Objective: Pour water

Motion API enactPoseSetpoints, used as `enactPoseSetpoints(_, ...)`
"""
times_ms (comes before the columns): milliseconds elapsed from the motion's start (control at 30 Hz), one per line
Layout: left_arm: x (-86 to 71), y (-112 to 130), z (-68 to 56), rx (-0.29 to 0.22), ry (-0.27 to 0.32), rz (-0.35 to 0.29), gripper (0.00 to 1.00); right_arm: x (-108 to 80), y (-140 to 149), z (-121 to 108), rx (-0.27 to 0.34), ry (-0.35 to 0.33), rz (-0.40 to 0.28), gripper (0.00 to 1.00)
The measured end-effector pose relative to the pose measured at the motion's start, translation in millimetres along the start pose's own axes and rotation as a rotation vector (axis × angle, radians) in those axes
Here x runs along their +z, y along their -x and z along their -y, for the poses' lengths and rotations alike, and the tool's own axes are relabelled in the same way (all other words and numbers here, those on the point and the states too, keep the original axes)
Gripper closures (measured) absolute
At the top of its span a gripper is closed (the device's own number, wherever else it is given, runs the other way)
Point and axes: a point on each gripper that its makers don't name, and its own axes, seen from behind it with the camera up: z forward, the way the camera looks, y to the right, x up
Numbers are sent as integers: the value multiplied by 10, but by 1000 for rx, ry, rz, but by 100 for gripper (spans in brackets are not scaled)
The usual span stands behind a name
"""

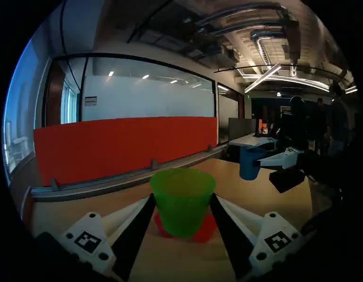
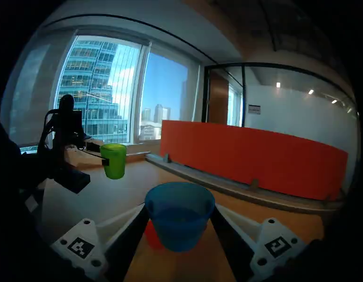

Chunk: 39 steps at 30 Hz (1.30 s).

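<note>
In the left gripper view my left gripper [image 1: 182,212] is shut on a green translucent cup [image 1: 182,199], held upright above the wooden table [image 1: 256,192]. Farther right there, the blue cup [image 1: 250,162] hangs in the right gripper [image 1: 271,162]. In the right gripper view my right gripper [image 2: 179,222] is shut on that blue cup [image 2: 179,215], upright, with water visible inside. The green cup [image 2: 114,160] appears off to the left in that view, held by the left gripper [image 2: 99,161]. The two cups are well apart.
An orange divider panel [image 1: 130,143] with a grey rail runs along the table's far edge. Large windows [image 2: 111,94] stand behind. A red object [image 1: 206,229] lies under the green cup. People stand in the dim background [image 1: 318,124].
</note>
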Motion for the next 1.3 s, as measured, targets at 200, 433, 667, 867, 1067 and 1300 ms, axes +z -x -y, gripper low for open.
enactPoseSetpoints(200,-9,0,-38,4,3,0,17,-9,-40,22,-11,-8,-2,10)
enactPoseSetpoints(433,-6,34,-103,28,6,-8,17,-16,-121,57,-32,-14,-7,10)
enactPoseSetpoints(667,0,98,-226,42,25,-7,17,-12,-214,83,-63,-22,-15,10)
enactPoseSetpoints(867,4,140,-292,32,34,-4,17,2,-253,120,-104,-34,-10,10)
enactPoseSetpoints(1067,-2,163,-372,26,46,-5,17,15,-304,161,-155,-44,-4,10)
enactPoseSetpoints(1300,11,205,-485,22,67,-1,17,29,-383,231,-220,-59,2,10)
